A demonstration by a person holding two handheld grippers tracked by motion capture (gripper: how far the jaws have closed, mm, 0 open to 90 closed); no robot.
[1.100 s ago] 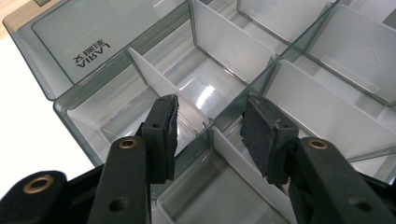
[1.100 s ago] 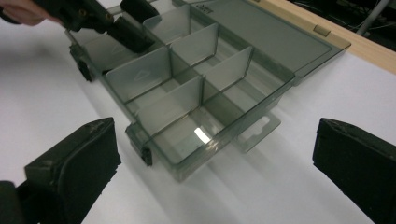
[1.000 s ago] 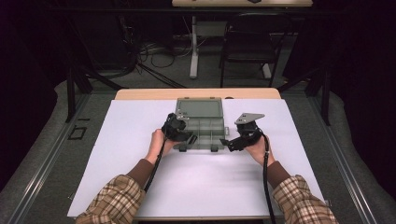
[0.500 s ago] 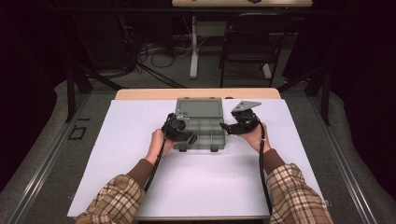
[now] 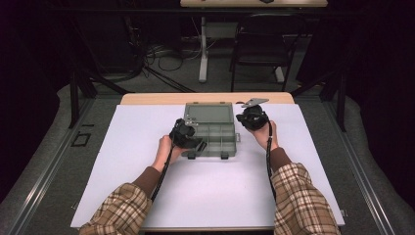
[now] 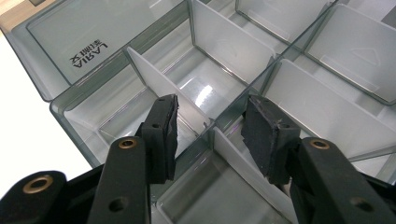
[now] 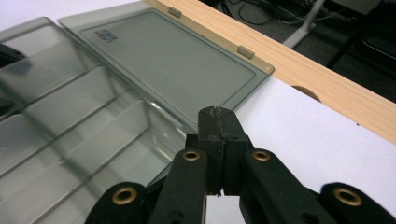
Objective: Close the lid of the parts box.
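High view, open compartment box (image 5: 210, 131) between hand-held grippers, left hand-held gripper (image 5: 192, 142) parted over dividers, right hand-held gripper (image 5: 242, 118) just closed, empty.

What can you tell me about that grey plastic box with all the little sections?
The organiser box looks like smoky, see-through grey plastic. It lies open on the white table cover, its lid folded back flat toward the wooden table edge, with hinge tabs and a small printed label showing. Thin pale dividers split the tray into compartments, all empty. Two latches sit on the near edge. The left hand-held gripper straddles a divider wall, jaws apart; the right hand-held gripper, shut, sits beside the lid's corner.
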